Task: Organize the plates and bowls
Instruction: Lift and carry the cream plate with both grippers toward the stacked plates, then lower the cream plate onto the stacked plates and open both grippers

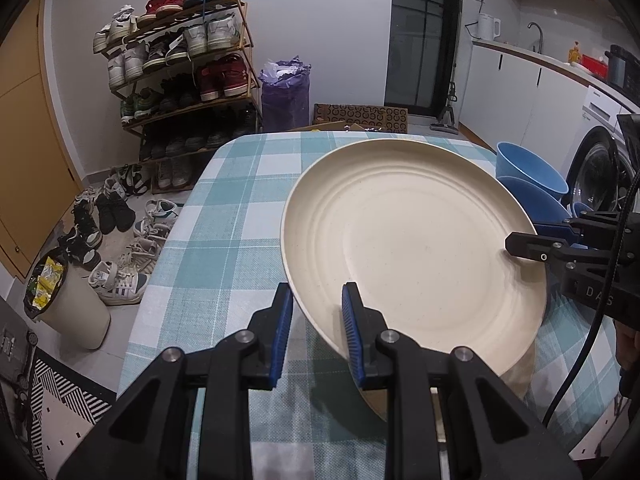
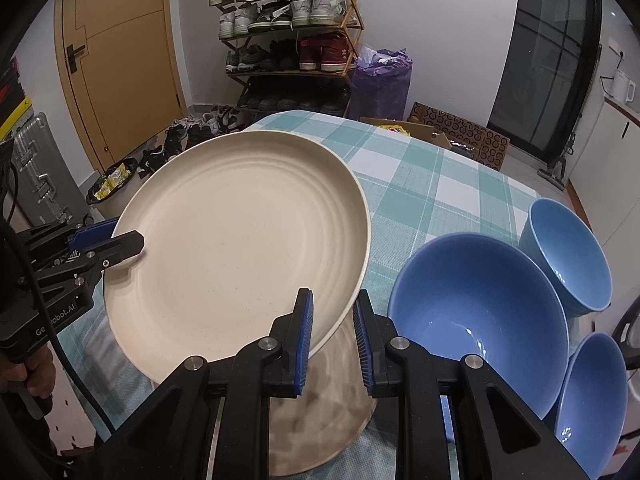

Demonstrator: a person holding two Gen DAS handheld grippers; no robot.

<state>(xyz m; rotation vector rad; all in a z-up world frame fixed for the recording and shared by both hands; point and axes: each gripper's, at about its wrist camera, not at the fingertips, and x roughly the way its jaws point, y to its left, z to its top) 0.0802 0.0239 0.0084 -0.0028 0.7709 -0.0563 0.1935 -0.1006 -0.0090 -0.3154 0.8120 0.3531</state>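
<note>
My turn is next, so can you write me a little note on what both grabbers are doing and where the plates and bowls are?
Left gripper: jaws shut on the rim of the cream plate.
Right gripper: jaws shut on the opposite rim of the same plate, which is lifted and tilted above the checked table.
Another cream plate lies underneath.
Three blue bowls sit loose on the right, not nested.
Left: set the plate down, then gather the bowls.
</note>
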